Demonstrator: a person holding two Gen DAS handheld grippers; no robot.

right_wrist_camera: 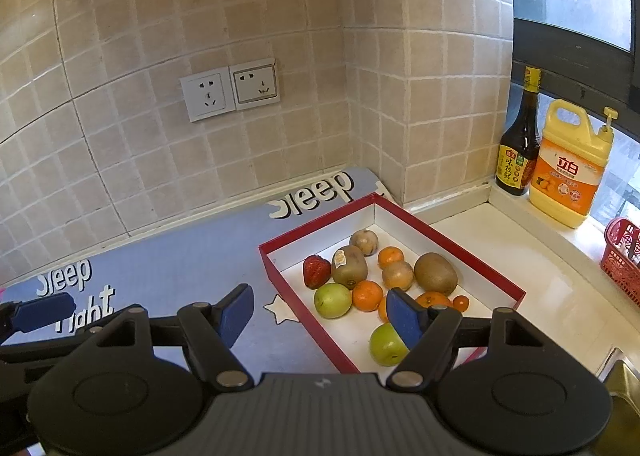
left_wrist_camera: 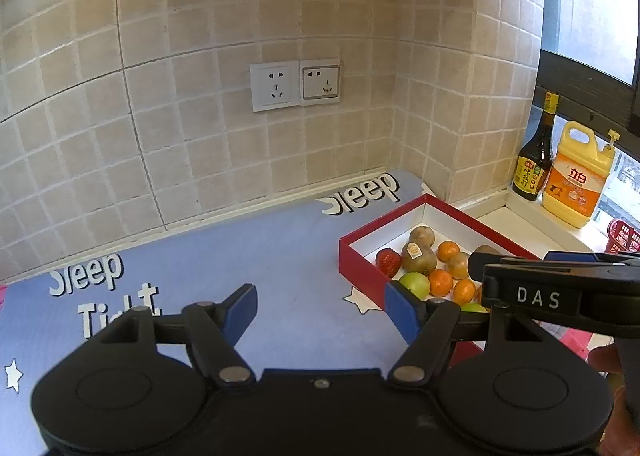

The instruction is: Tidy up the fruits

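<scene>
A red box (right_wrist_camera: 320, 234) with a white inside lies on the blue mat. It holds a strawberry (right_wrist_camera: 316, 271), a stickered kiwi (right_wrist_camera: 349, 266), a second kiwi (right_wrist_camera: 435, 273), several oranges (right_wrist_camera: 367, 295) and two green apples (right_wrist_camera: 333, 300). My right gripper (right_wrist_camera: 320, 316) stands open above the box's near left wall. Its right finger (right_wrist_camera: 404, 320) hangs in front of the nearer apple (right_wrist_camera: 387, 344), with nothing gripped. My left gripper (left_wrist_camera: 320, 310) is open over the bare mat, left of the box (left_wrist_camera: 358, 270). In the left wrist view the right gripper (left_wrist_camera: 480, 264) reaches over the fruit.
A tiled wall with two sockets (right_wrist_camera: 230, 90) closes off the back, and a tiled corner stands behind the box. On the window sill are a dark sauce bottle (right_wrist_camera: 516, 152), a yellow detergent jug (right_wrist_camera: 568, 172) and a red basket (right_wrist_camera: 624, 256). White counter (right_wrist_camera: 540, 296) lies right of the box.
</scene>
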